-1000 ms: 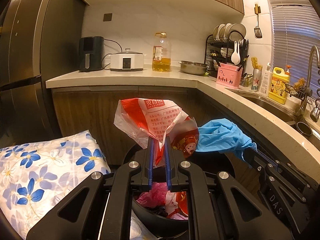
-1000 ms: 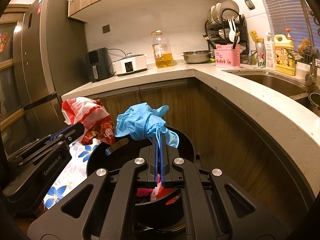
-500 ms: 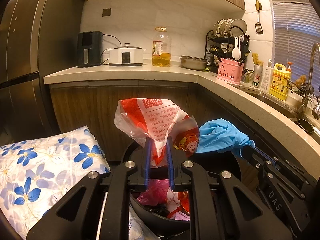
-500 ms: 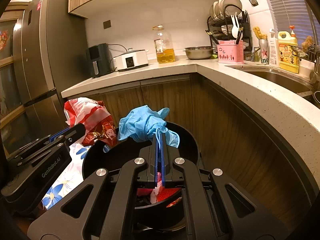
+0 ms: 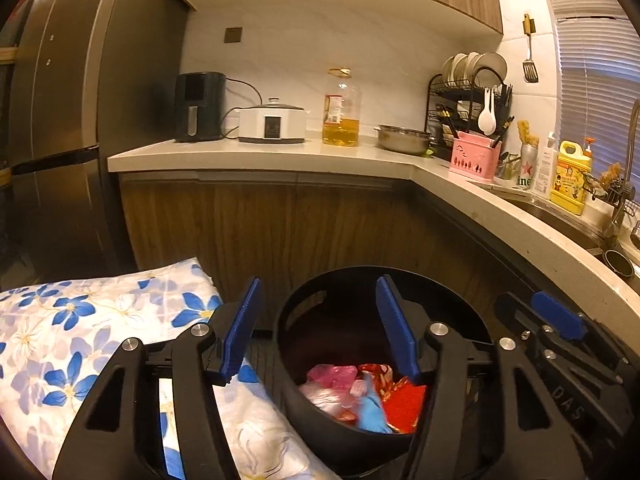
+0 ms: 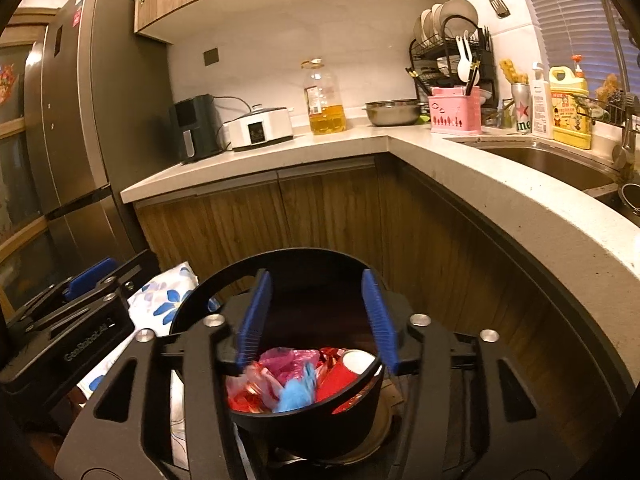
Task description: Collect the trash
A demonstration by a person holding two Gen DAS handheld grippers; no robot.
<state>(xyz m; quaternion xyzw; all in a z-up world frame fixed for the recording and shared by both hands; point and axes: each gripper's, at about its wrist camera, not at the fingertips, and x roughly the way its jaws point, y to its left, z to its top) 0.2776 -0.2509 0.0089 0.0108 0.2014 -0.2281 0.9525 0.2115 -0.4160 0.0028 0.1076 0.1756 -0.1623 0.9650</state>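
A black round bin stands on the floor below both grippers; it also shows in the right wrist view. Inside lie a blue glove, red wrappers and pink plastic. The glove and a red wrapper also show in the right wrist view. My left gripper is open and empty above the bin's left side. My right gripper is open and empty above the bin.
A blue-flowered white cushion lies left of the bin. Wooden cabinets and a curved countertop stand behind and to the right. A dark fridge stands at the left. The sink is at the right.
Both grippers opened. The red-and-white wrapper fell from the left gripper and the blue glove from the right gripper; both now lie in the bin.
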